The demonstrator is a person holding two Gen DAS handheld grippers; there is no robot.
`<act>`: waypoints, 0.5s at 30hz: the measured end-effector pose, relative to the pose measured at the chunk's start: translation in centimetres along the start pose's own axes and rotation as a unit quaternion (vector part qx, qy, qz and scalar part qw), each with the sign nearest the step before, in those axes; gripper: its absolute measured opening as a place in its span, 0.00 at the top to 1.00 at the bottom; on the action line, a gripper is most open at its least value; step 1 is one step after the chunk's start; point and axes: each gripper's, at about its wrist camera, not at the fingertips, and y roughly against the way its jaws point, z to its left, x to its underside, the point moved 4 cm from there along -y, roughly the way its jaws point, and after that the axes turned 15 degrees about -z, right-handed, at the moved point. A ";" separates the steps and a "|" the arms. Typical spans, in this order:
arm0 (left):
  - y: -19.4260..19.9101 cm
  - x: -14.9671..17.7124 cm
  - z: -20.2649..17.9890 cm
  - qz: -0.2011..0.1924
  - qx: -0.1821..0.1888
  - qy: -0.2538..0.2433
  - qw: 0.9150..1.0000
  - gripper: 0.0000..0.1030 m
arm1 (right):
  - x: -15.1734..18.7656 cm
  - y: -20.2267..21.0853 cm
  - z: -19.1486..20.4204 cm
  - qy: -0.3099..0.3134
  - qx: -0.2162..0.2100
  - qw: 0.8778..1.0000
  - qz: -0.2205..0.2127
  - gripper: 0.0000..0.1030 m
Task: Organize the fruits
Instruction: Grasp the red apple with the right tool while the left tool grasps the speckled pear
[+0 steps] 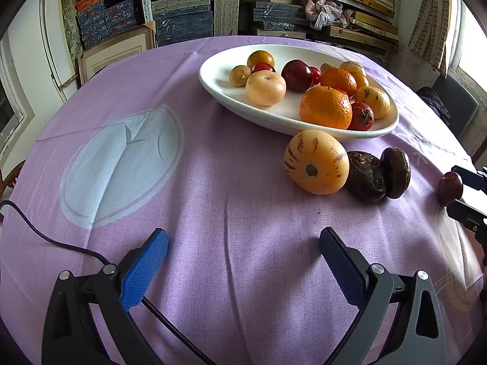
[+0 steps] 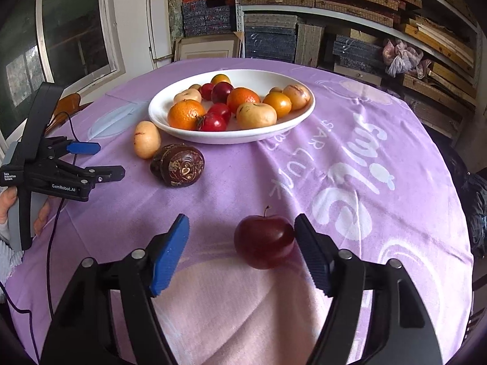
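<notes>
Purple tablecloth (image 2: 304, 182): four loose fruits, one apple (image 2: 264, 241) between half-open right hand-held gripper (image 2: 240, 237).

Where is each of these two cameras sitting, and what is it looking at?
Left wrist view: sits on the left gripper, looking down across the purple tablecloth at the white plate; its own open fingers show, empty.
Right wrist view: sits on the right gripper, looking at a dark red apple between its fingers, the right one touching it, the left apart; a hand holding the left gripper shows.
Both share the plate, the striped yellow fruit beside it and the apple.
</notes>
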 end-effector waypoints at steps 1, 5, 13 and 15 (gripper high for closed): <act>0.0 0.0 0.0 0.000 0.000 0.000 1.000 0.03 | 0.1 -0.1 -0.1 0.002 0.003 1.000 0.005 0.35; 0.0 0.0 0.0 0.000 0.000 0.000 1.000 0.03 | 0.8 -0.9 -0.9 -0.009 0.006 0.999 0.036 0.53; 0.0 0.0 0.0 0.000 0.000 0.000 1.000 0.03 | 0.6 -0.3 -2.3 -0.044 -0.024 0.999 0.015 0.62; 0.0 0.0 0.0 -0.001 -0.001 -0.001 1.000 0.03 | 0.6 -0.2 -2.7 -0.060 -0.030 0.998 0.013 0.62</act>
